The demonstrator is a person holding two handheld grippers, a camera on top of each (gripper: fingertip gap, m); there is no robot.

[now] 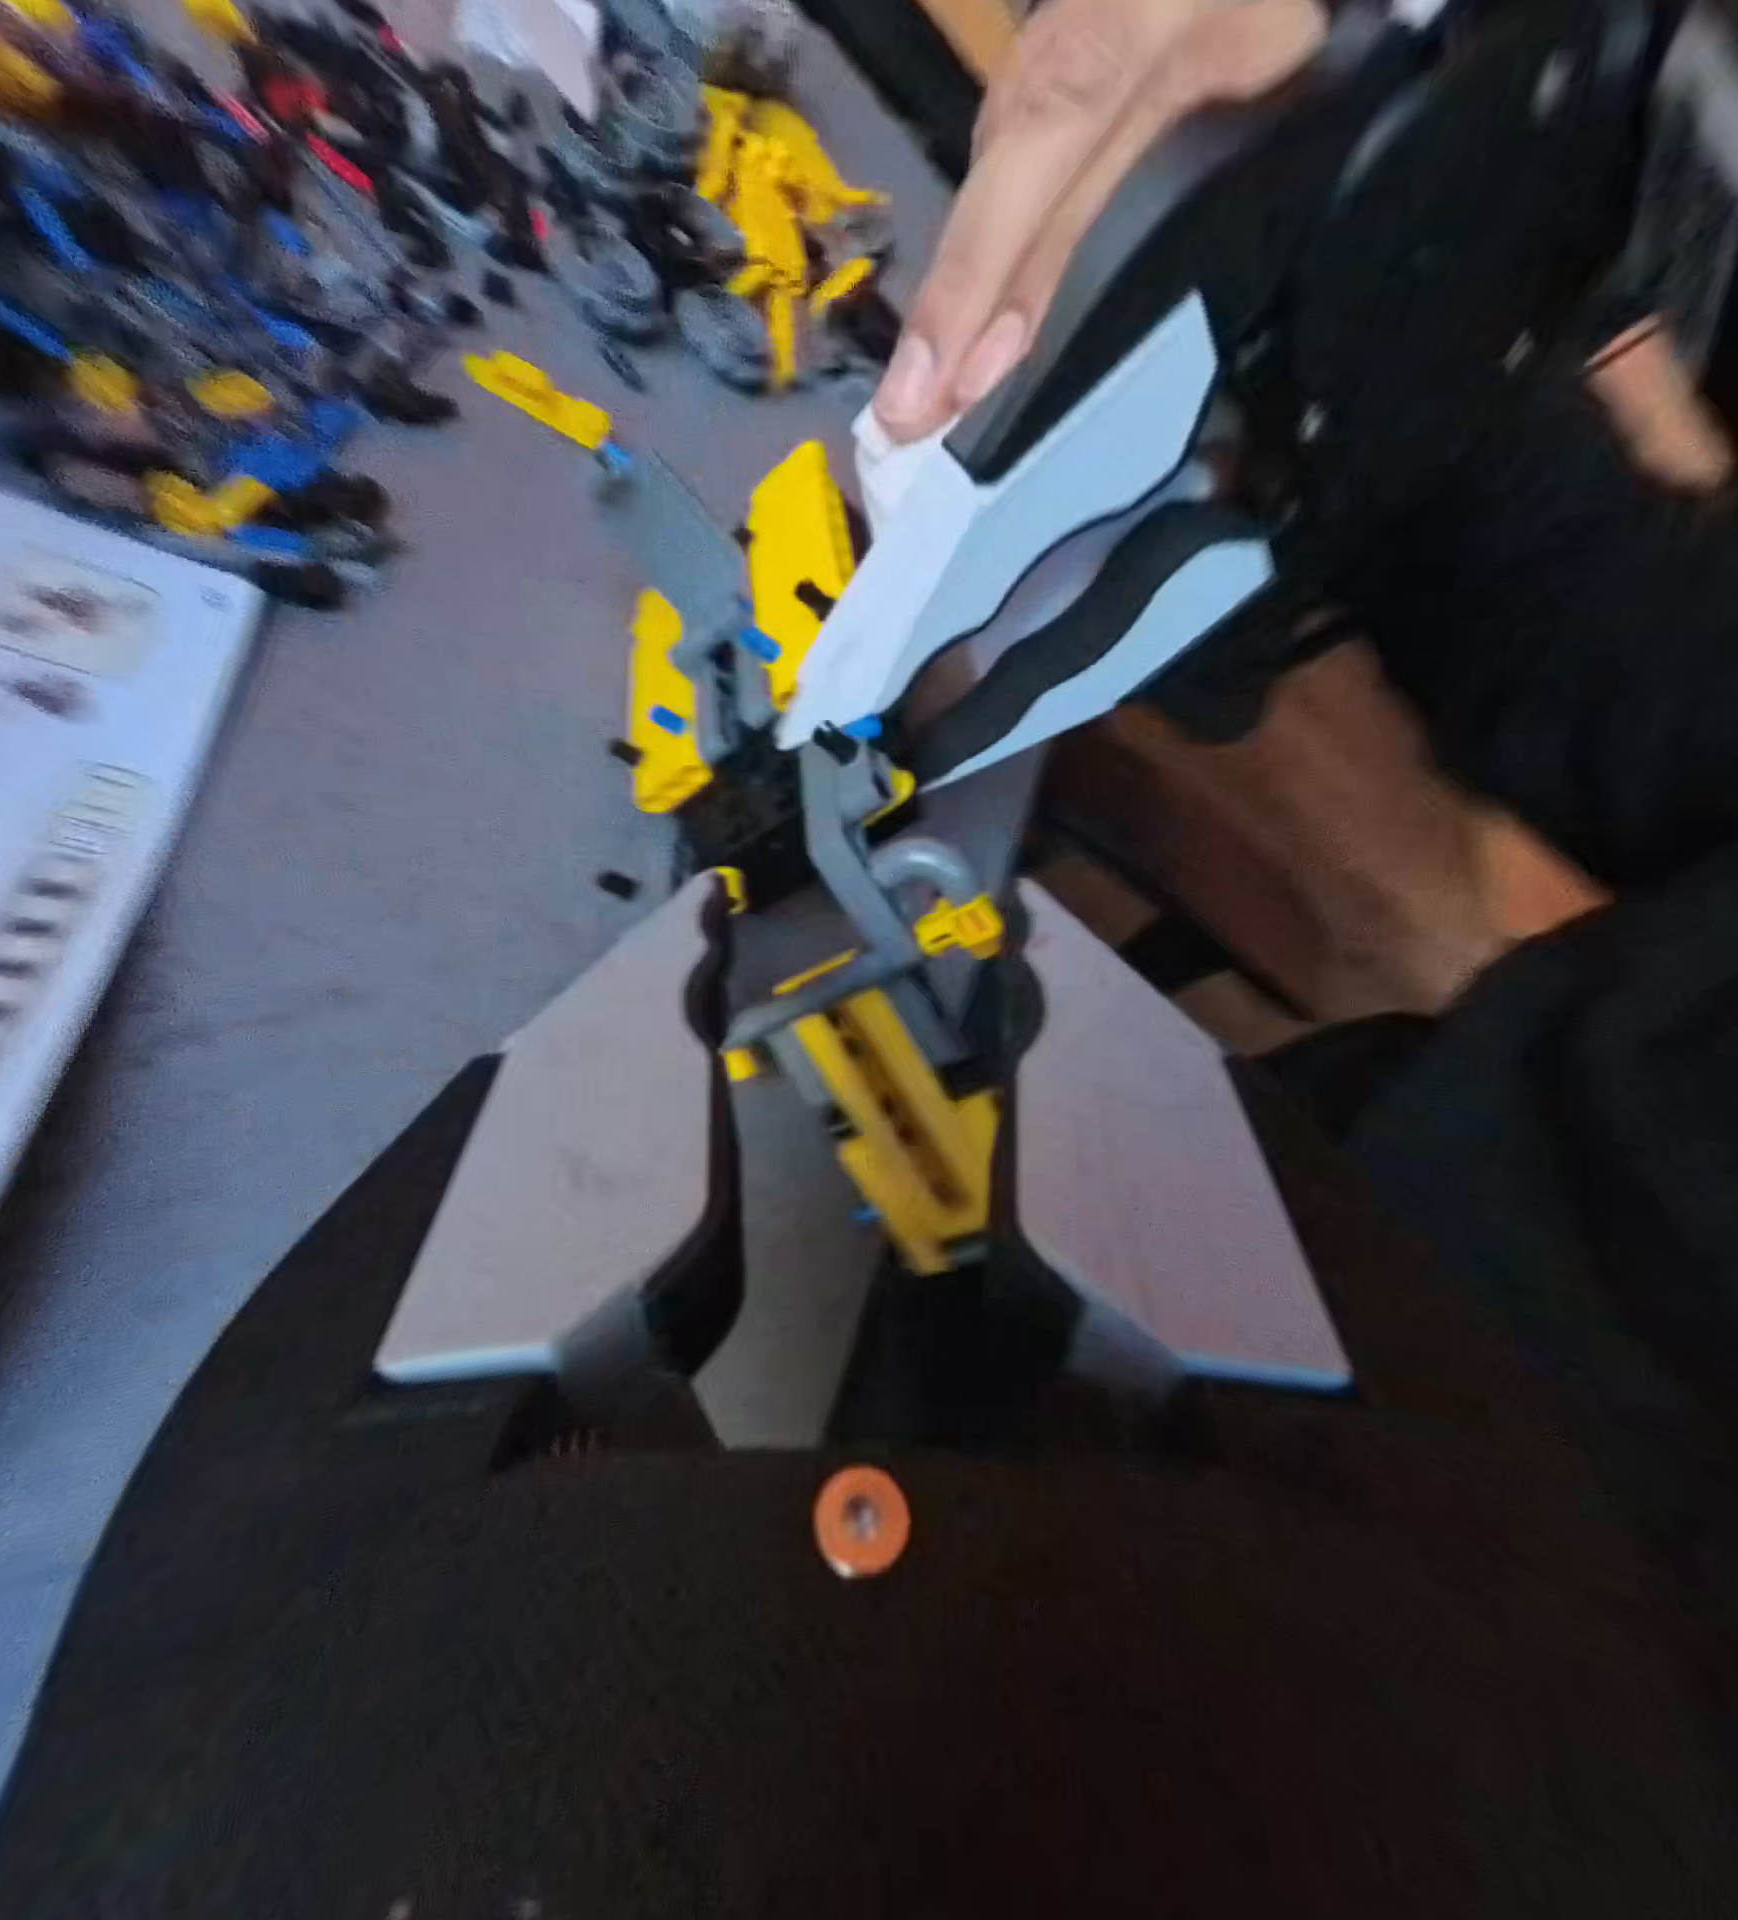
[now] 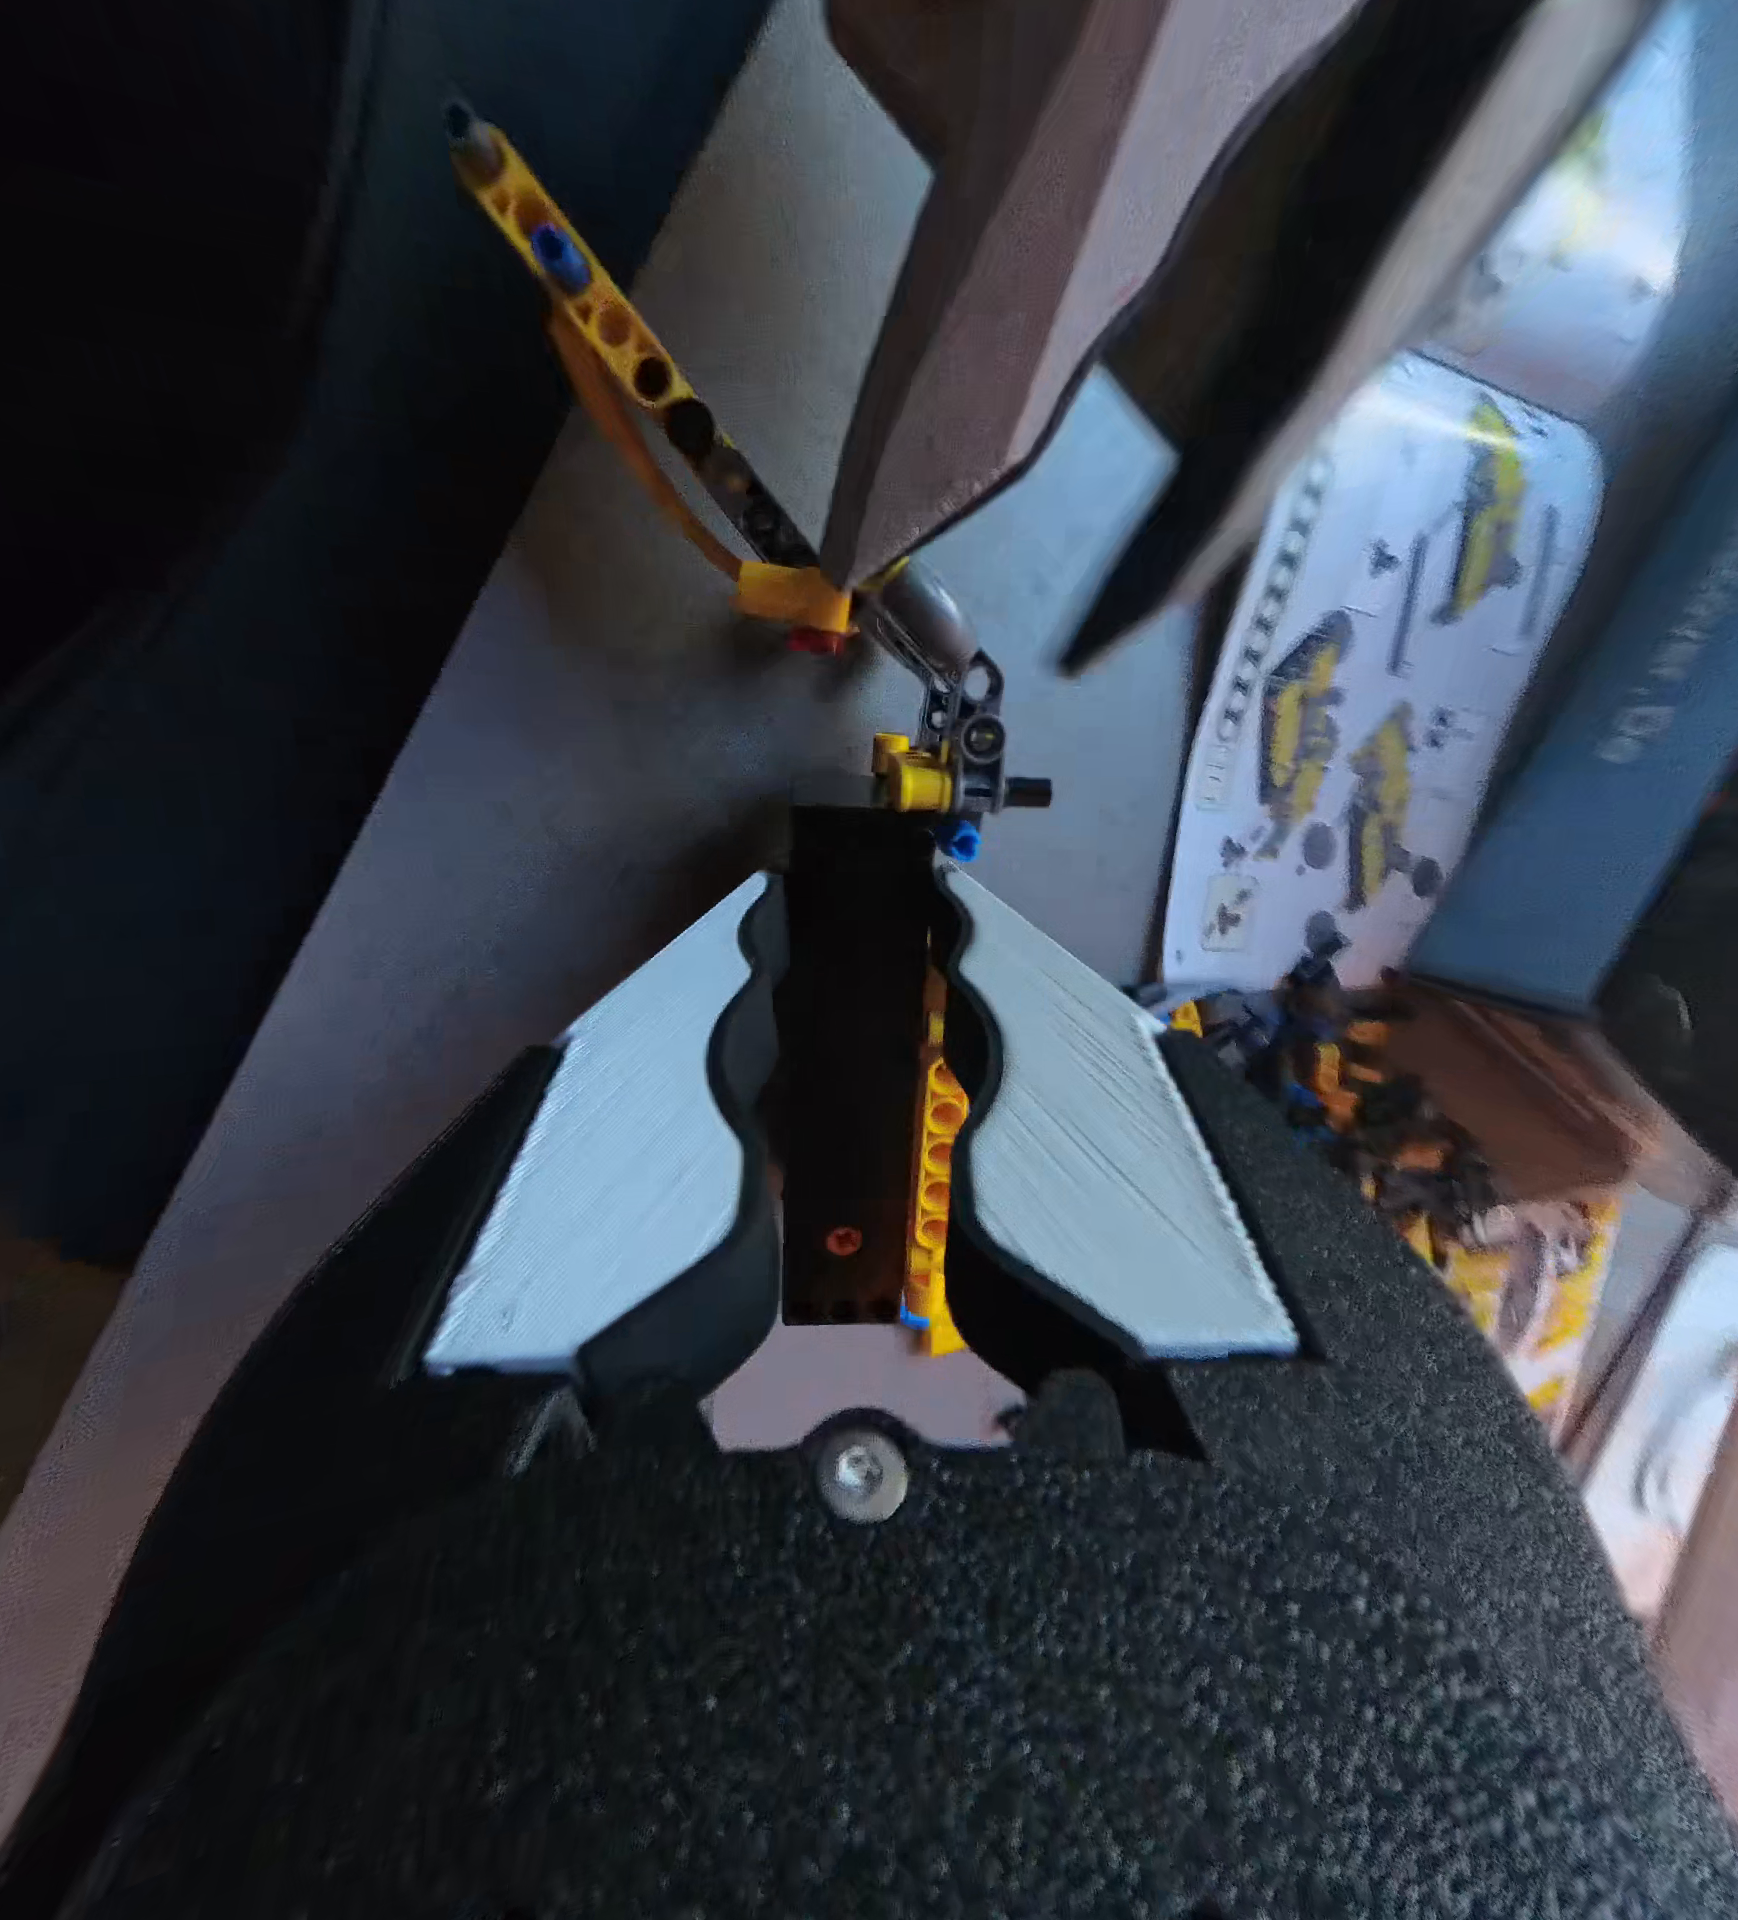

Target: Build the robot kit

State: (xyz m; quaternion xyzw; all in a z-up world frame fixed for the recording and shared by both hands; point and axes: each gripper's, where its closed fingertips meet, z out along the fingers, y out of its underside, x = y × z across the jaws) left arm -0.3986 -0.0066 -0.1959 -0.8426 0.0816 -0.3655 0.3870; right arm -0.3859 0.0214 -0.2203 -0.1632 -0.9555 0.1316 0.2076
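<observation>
While the left tool (image 1: 860,1049) pinches the yellow beam end of the brick assembly (image 1: 823,831) above the tabletop (image 1: 377,831), the right tool (image 2: 860,1039) clamps its black block end, long axis running between them.

From my remote seat, the count: 2 grippers, left gripper (image 1: 860,904) & right gripper (image 2: 860,883), each w/ 2 fingers, both clamped on 1 brick assembly (image 1: 823,862) of yellow, grey & black pieces. 1 bare hand (image 1: 1031,197) shows on the right gripper's body. 1 instruction sheet (image 1: 44,748) at the table (image 1: 377,779) left edge. 1 loose yellow beam (image 1: 538,397) mid-table. Loose parts pile (image 1: 169,260) at the far edge: approx. dozens, too blurred for me to count.
</observation>
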